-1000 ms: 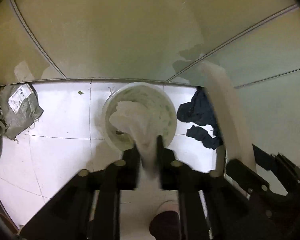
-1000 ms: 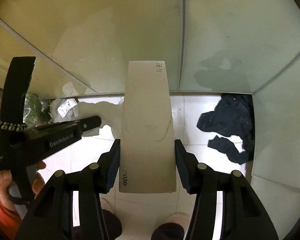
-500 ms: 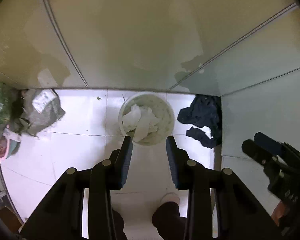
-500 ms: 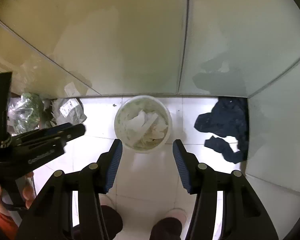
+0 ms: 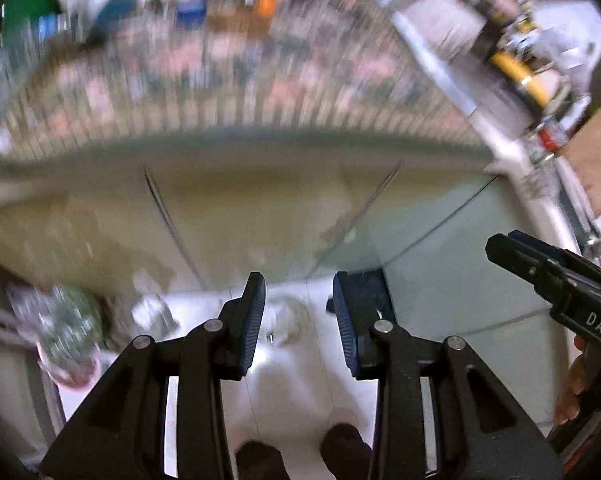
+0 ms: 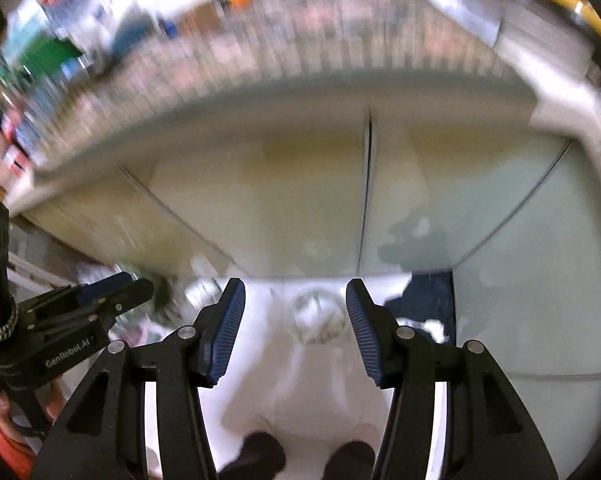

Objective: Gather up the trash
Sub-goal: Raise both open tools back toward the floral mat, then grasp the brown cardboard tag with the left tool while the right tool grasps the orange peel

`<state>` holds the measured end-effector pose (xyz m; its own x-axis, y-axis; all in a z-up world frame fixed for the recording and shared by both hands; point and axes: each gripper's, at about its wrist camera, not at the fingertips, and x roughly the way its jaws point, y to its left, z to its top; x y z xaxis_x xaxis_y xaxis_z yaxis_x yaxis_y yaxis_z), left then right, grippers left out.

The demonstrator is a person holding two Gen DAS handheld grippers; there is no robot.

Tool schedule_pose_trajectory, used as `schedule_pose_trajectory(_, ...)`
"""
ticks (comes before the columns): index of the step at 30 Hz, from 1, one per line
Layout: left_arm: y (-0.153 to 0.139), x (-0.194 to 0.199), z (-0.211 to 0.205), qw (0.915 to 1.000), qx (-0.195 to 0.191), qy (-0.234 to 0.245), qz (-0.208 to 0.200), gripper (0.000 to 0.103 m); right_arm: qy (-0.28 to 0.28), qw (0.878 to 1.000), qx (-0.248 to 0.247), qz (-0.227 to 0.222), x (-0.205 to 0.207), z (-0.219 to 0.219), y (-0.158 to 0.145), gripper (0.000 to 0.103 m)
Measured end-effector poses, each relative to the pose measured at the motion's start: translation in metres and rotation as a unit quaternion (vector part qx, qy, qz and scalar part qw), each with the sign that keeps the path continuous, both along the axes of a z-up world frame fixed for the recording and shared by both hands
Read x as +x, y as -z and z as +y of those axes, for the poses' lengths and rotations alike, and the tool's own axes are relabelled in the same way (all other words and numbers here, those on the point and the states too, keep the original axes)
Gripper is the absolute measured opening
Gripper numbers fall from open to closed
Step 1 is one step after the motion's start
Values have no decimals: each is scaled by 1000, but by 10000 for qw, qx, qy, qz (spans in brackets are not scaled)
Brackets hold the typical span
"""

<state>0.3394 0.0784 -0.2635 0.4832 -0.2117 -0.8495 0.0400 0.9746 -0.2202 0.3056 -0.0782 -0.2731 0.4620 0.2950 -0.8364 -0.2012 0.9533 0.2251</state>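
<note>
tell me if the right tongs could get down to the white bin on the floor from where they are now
Probably yes. The right tongs are open and empty, and the white bin sits on the floor straight ahead between their tips with nothing between. The dark cloth lies off to the right, though the picture is blurred.

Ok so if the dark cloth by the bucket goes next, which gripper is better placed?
Probably the right gripper: open and empty, and the dark cloth lies just beyond its right finger. The left gripper is open too; its view is blurred.
</note>
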Motion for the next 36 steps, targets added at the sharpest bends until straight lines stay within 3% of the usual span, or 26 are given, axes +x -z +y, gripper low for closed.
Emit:
schedule_pose_trajectory(2, -48, -5, 6, 9991, -7, 70, -407, 34, 134, 9992, 68, -374, -11, 3, -46, 49)
schedule_pose_trajectory(7, -128, -16, 27, 9928, -38, 33, -1200, 40, 553, 9907, 246, -1217, -37, 4, -128, 49)
schedule_pose_trajectory(10, -167, -21, 42, 9868, -76, -15, -1619, 52, 784, 9828, 307, -1643, -46, 5, -164, 53)
schedule_pose_trajectory(13, -186, -18, 51, 9824, 111, -145, -1858, 68, 912, 9765, 360, -1917, -50, 7, -184, 59)
schedule_pose_trajectory(14, -190, -16, 54, 9819, 144, -172, -1881, 74, 950, 9744, 356, -2006, -49, 8, -190, 65)
schedule_pose_trajectory(17, -195, 1, 59, 9797, 156, -364, -1965, 84, 973, 9712, 329, -2152, -39, 10, -199, 74)
schedule_pose_trajectory(22, -190, 43, 56, 9778, 215, -777, -1935, 84, 781, 9712, 438, -2206, -3, 1, -202, 75)
schedule_pose_trajectory(29, -170, 123, 43, 9774, 330, -1431, -1522, 84, 138, 9762, 462, -2116, 81, -9, -202, 75)
schedule_pose_trajectory(36, -127, 194, 43, 9704, 258, -2184, -1002, 84, -599, 9824, 403, -1726, 163, -18, -181, 75)
